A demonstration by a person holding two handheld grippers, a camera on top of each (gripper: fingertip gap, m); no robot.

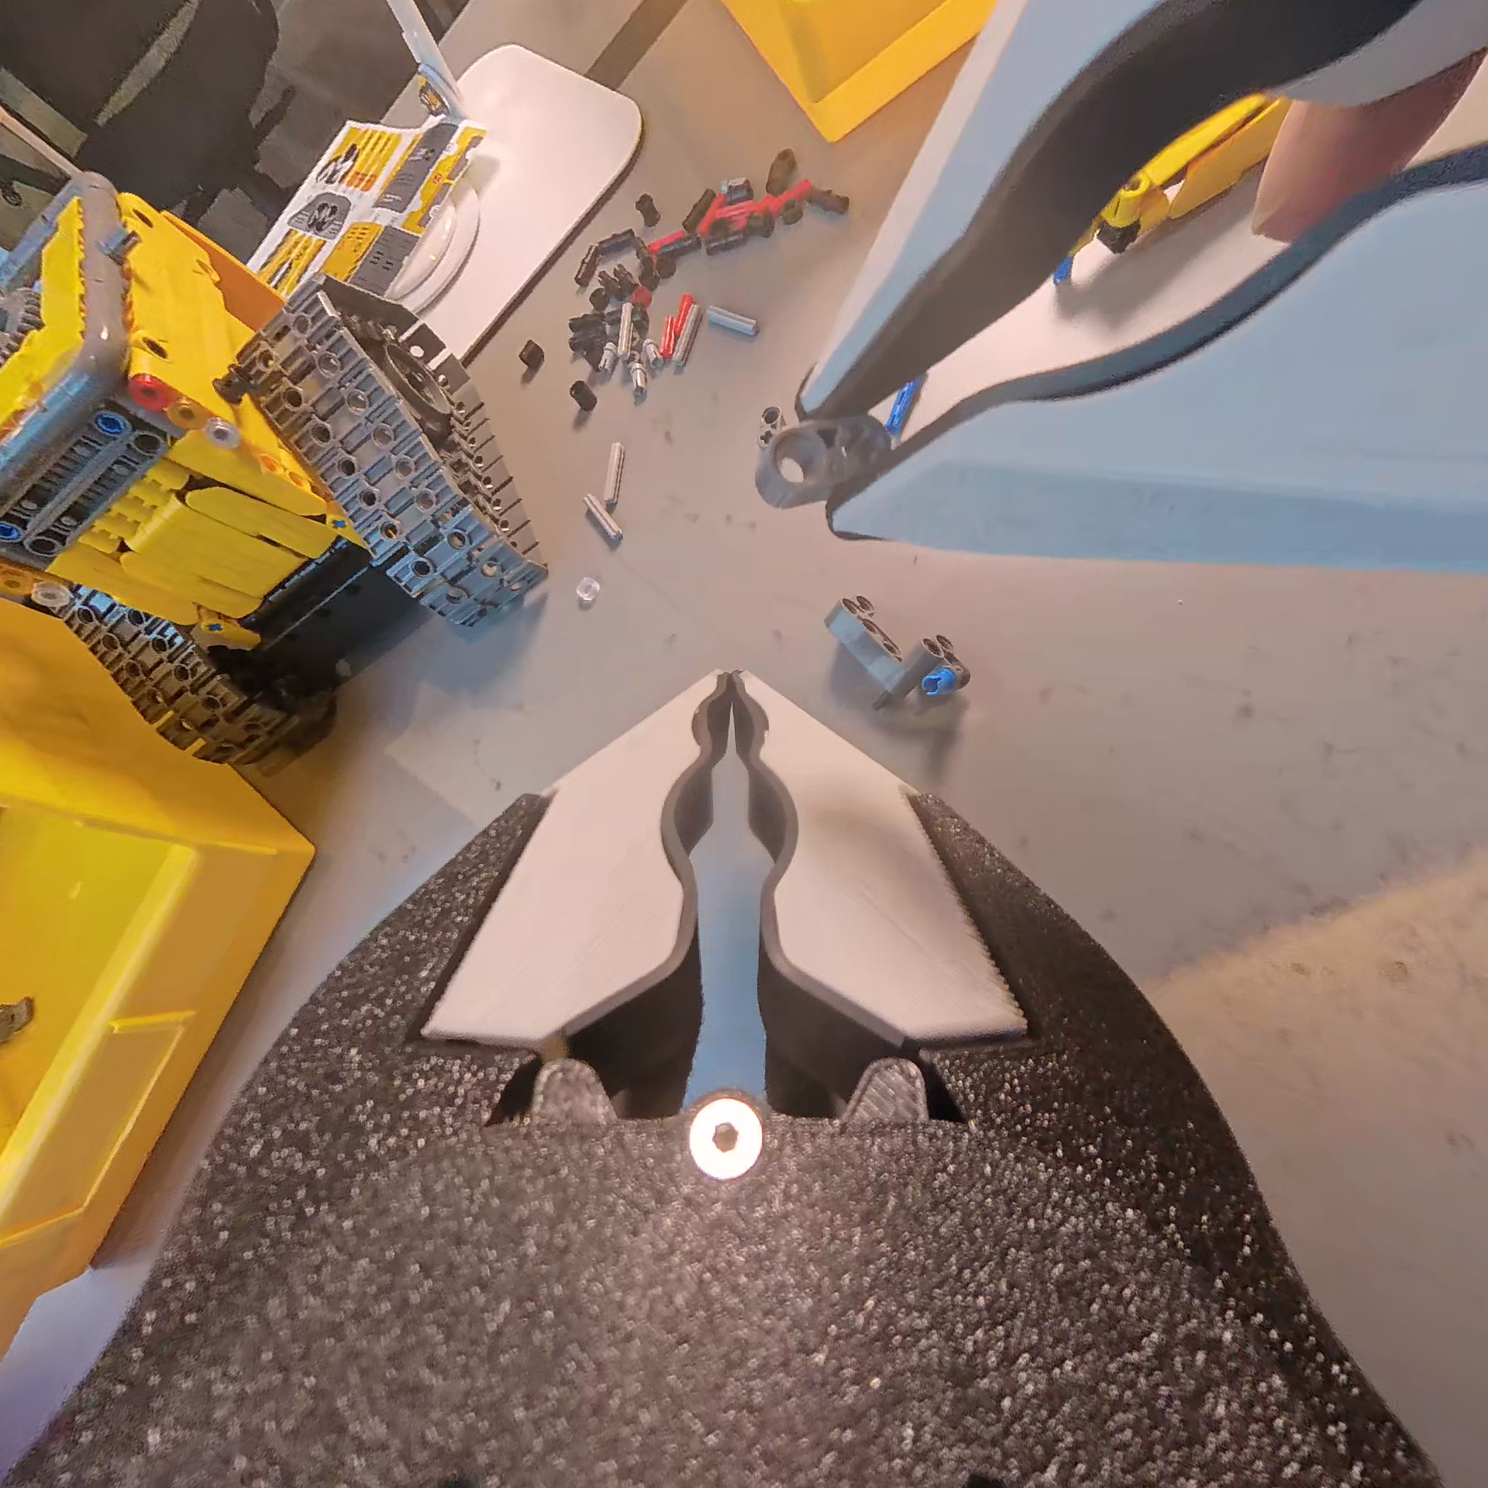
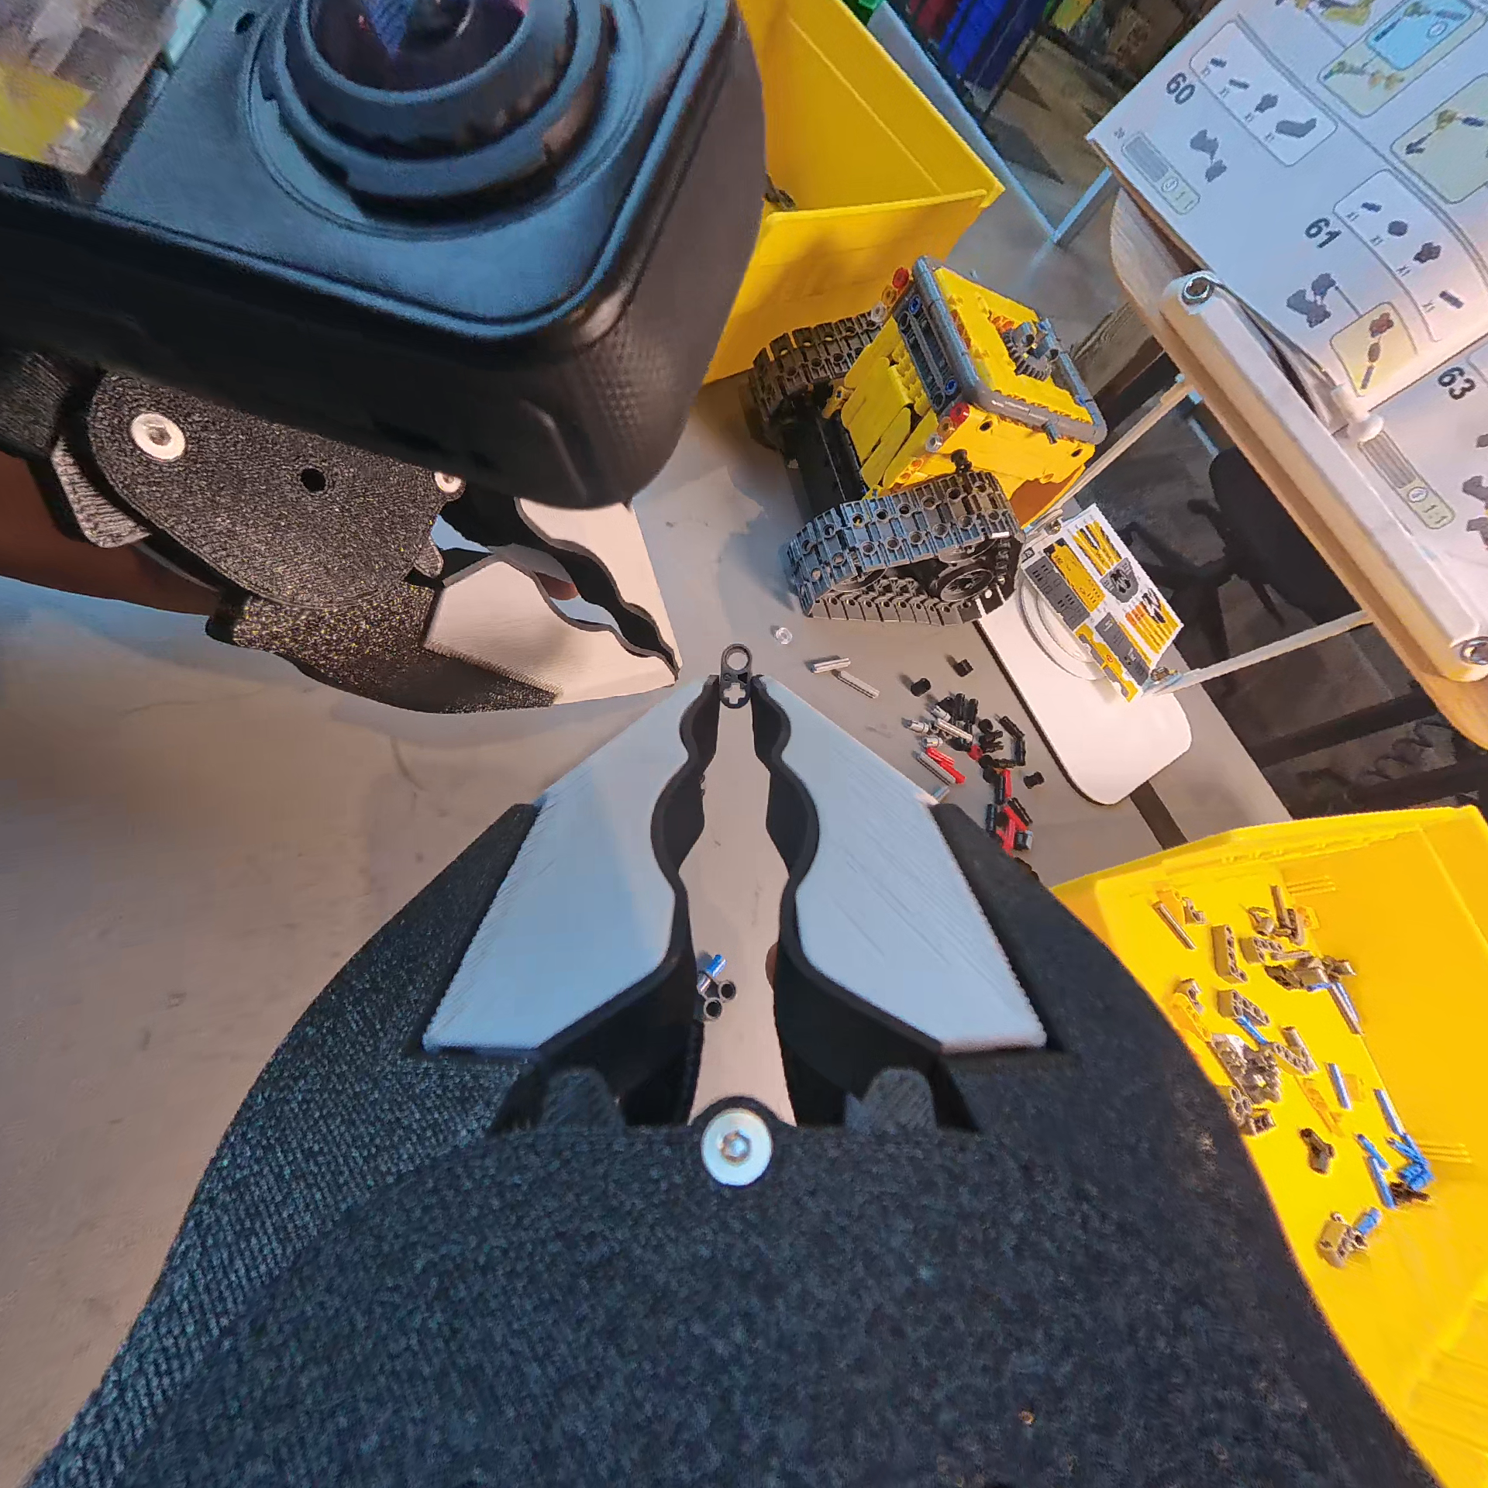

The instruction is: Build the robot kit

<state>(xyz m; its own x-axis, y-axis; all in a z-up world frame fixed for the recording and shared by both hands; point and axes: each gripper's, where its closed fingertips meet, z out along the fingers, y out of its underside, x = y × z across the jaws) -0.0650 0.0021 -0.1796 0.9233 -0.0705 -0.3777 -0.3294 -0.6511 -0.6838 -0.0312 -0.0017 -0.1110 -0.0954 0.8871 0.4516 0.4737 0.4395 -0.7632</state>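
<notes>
**Right tongs pinch a small connector; left tongs closed and empty**

Tongs first: my right gripper [image 2: 734, 684] is clamped on a small dark grey connector [image 2: 734, 675], a short plastic piece with a round hole at the far end and a cross-shaped hole nearer me. The fingertips bite on the cross-hole end, so the round-hole end sticks out past the tips. In the left wrist view the same connector [image 1: 821, 451] hangs just above the grey table [image 1: 1127, 765], not clearly touching it.

My left gripper [image 1: 731, 680] has its tips pressed together with nothing between them. It hovers low over the table, near a grey bracket with a blue pin [image 1: 898, 652].

Handling, as I judge it: the connector is light, rigid, hard plastic, smooth enough to pivot or slip if the pinch is off-centre. Its flat faces are the place to hold, as now. It should not break, but it could flick away if squeezed on an edge.

Pose: both grippers point down and inward, tips close together, the left one [image 2: 672, 664] coming in from the upper left of the right wrist view.

Around them: a yellow tracked model [image 2: 926, 451], loose pins [image 2: 974, 749], a sticker sheet [image 2: 1103, 604], and a yellow bin [image 2: 1127, 894] of parts on my right.
</notes>
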